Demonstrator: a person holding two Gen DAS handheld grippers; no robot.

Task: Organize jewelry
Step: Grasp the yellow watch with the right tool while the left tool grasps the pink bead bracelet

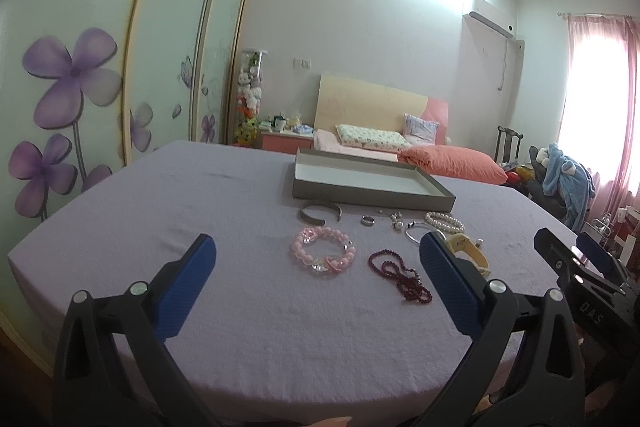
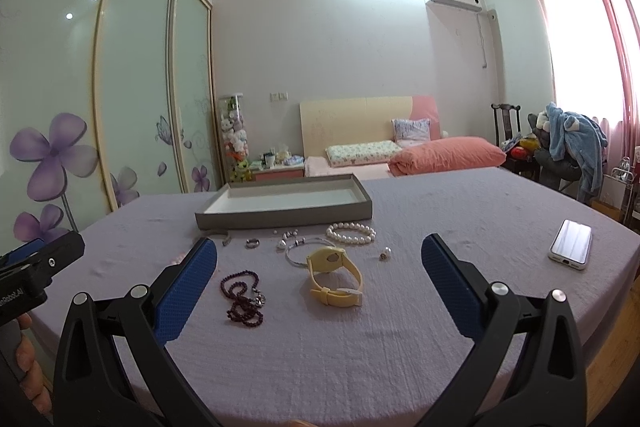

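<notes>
Jewelry lies on a lavender-covered table in front of an empty grey tray [image 1: 372, 197] [image 2: 280, 217]. A pink bead bracelet [image 1: 323, 251], a dark red bead necklace [image 1: 400, 277] [image 2: 242, 295], a grey cuff [image 1: 320, 211], a ring [image 1: 368, 220] [image 2: 253, 243], a thin silver bangle [image 2: 304, 253], a pearl bracelet [image 1: 444, 221] [image 2: 351, 233] and a yellow watch [image 2: 336, 277] [image 1: 468, 251] lie there. My left gripper [image 1: 318, 267] is open and empty above the near table. My right gripper [image 2: 320, 265] is open and empty, the watch lying beyond its fingers.
A white phone [image 2: 571, 245] lies on the table at the right. Small earrings [image 2: 385, 255] lie near the pearls. The table's front edge curves close below both grippers. A bed, a wardrobe and a chair with clothes stand behind.
</notes>
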